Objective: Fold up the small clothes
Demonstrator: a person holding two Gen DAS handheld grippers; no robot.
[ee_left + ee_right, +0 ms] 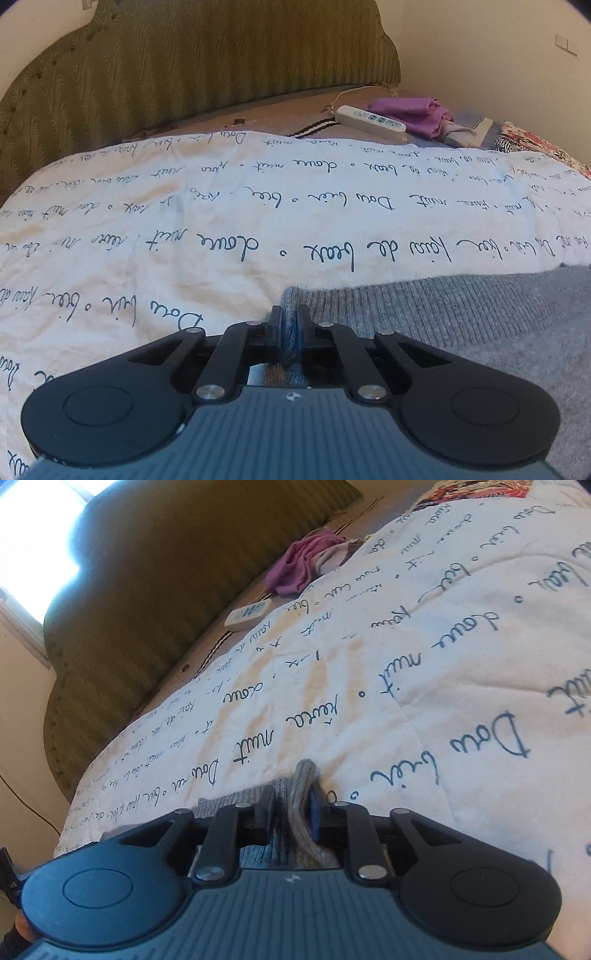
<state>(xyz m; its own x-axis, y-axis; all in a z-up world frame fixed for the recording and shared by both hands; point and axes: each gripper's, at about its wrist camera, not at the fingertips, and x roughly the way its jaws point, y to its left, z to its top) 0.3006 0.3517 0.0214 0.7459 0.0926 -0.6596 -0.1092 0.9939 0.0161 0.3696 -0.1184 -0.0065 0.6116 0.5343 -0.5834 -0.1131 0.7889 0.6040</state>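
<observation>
Grey knit garment (461, 317): left gripper (290, 325) and right gripper (291, 801) each pinch an edge, apparently mid-fold; next, carry toward 12 o'clock

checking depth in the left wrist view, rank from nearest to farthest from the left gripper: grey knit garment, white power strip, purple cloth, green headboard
1. Grey knit garment: pinched in the left gripper, spreading right.
2. White power strip: far across the quilt, right of centre.
3. Purple cloth: just behind the strip, almost level with it.
4. Green headboard: rearmost, upper left.

Grey knit (480, 332) cropped, perhaps a sweater
</observation>
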